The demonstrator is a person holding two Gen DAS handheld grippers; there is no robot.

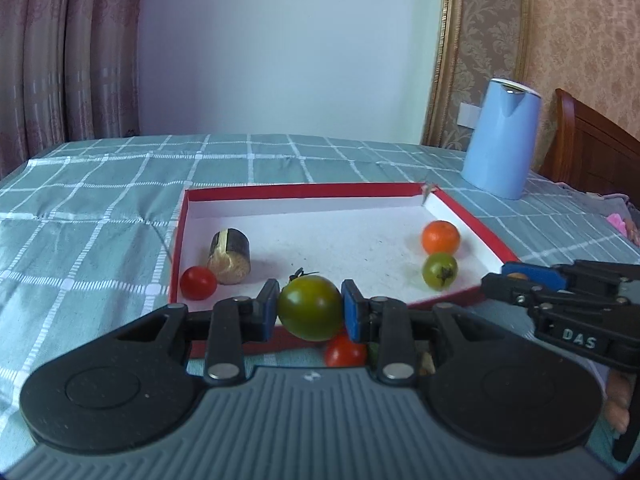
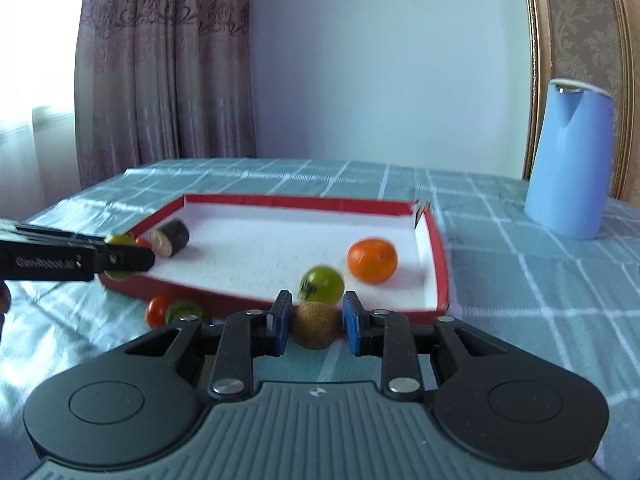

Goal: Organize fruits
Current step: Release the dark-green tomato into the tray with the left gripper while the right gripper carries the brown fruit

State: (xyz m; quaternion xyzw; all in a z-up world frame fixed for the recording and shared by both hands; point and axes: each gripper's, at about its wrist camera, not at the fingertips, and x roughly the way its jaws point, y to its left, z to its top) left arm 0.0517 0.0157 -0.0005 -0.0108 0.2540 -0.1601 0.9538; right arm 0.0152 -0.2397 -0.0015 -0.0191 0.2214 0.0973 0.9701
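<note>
The left gripper [image 1: 310,307] held a green tomato [image 1: 310,308] over the red tray's [image 1: 472,208] near rim, the right gripper [image 2: 316,325] clamped a brown fruit [image 2: 315,325] nearby, while a red tomato [image 1: 345,353] lay on the counter [image 1: 100,208] outside.

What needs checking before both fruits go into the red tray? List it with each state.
1. Left gripper jaws clamped on the green tomato: ok.
2. Right gripper jaws clamped on the brown fruit: ok.
3. Bare floor free in the red tray middle: ok.
4. Green tomato already past the near tray wall: cannot tell.
5. Loose red tomato and green piece outside the tray, in front of its near wall: not ok.
6. Blue jug clear of the tray: ok.
</note>
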